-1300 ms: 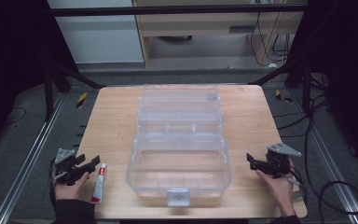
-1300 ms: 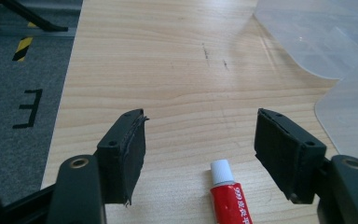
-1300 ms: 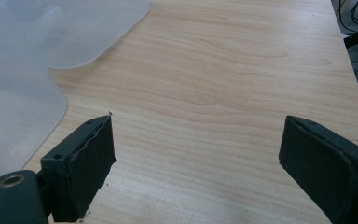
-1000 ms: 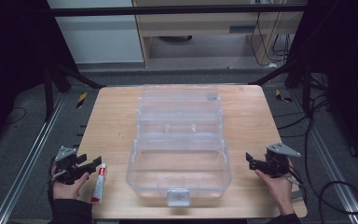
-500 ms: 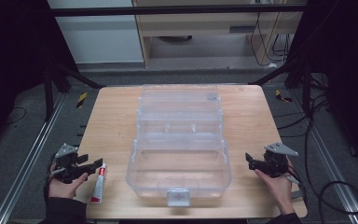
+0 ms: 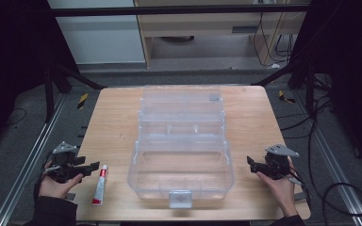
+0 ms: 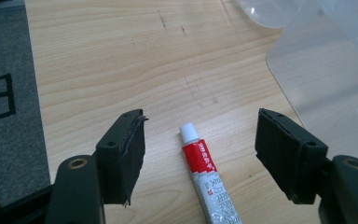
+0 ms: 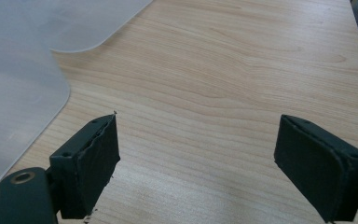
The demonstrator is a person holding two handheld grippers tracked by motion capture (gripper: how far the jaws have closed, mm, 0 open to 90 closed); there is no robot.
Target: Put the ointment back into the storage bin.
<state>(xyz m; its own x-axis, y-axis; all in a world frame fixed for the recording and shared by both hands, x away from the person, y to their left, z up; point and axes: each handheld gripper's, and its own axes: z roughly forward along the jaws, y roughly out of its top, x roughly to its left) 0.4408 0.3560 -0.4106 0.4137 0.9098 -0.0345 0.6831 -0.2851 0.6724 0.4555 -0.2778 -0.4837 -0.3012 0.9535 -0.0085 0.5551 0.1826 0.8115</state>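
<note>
High view: clear plastic box (image 6: 181, 155) sat mid tabletop (image 6: 113, 122), w/ red-white tube (image 6: 99, 184) lying flat just beside it. Left gripper (image 6: 90, 166) & right gripper (image 6: 250, 162) both spread wide, nothing held.

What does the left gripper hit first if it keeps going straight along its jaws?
Probably the tube: it lies between the open jaws of the left gripper, on the table. Height above it is unclear.

Your clear box (image 6: 181, 141) sits in the middle of the table (image 6: 113, 122), its open lid lying behind it. The tube (image 6: 99, 184) lies on the table just left of the box's front corner, between it and your left gripper (image 6: 92, 165). Your right gripper (image 6: 250, 162) is near the box's right side, apart from it.
</note>
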